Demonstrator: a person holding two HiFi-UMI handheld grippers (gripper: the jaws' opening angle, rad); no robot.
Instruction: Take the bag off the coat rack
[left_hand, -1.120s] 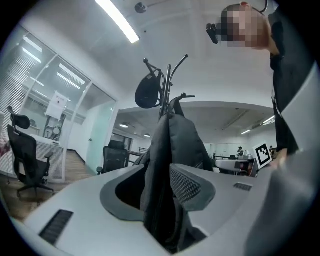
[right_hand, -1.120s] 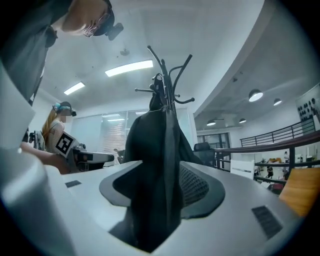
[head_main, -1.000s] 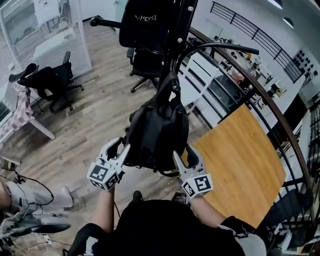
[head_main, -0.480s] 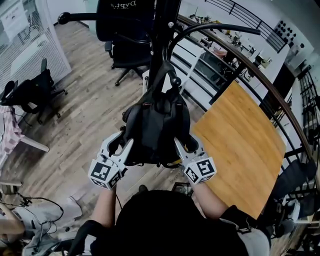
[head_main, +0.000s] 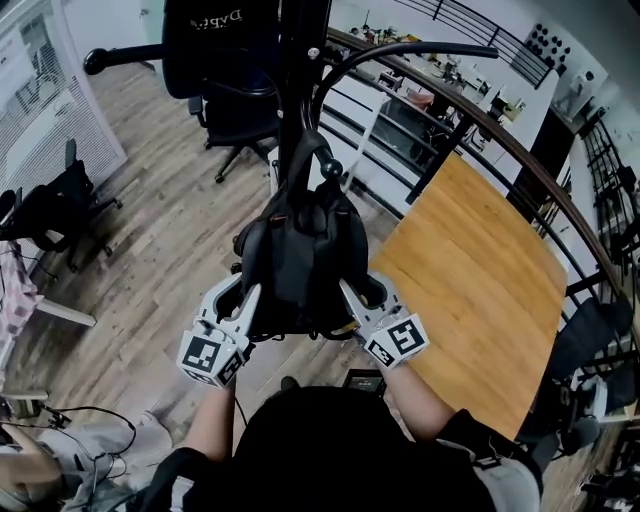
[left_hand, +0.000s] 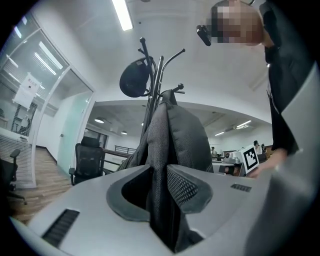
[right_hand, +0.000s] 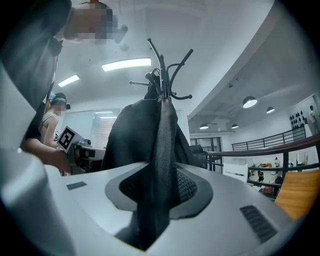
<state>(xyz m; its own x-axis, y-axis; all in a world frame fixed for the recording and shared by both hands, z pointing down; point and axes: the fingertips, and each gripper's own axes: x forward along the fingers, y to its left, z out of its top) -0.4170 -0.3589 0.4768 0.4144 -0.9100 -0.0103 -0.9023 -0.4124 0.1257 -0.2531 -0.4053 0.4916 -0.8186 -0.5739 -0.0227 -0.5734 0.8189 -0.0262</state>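
The black bag (head_main: 305, 260) hangs upright from the coat rack (head_main: 300, 60), its top loop caught over a ball-tipped hook (head_main: 331, 168) just beside the rack's dark pole. Its long axis runs vertically: the loop end points up at the hook and the rounded bottom points down toward the wooden plank floor (head_main: 170, 260). In the head view that axis lies up the picture, with the bottom end nearest the person. The 2 grippers flank the lower half of the bag, both held about level. The left gripper (head_main: 240, 295) is at the bag's left edge, and its jaws have just been closing. In the left gripper view a standing fold of grey woven fabric (left_hand: 165, 150) runs between them and looks pinched where the pads meet it. The right gripper (head_main: 362, 290) is at the bag's right edge, and its jaws have also just been closing. In the right gripper view they clamp a dark vertical fold of the bag (right_hand: 162, 165), with the rack's hooks (right_hand: 162, 75) rising above it. A black office chair (head_main: 235, 110) stands behind the rack, and a wooden bench (head_main: 480, 270) lies to the right, apart from the bag.
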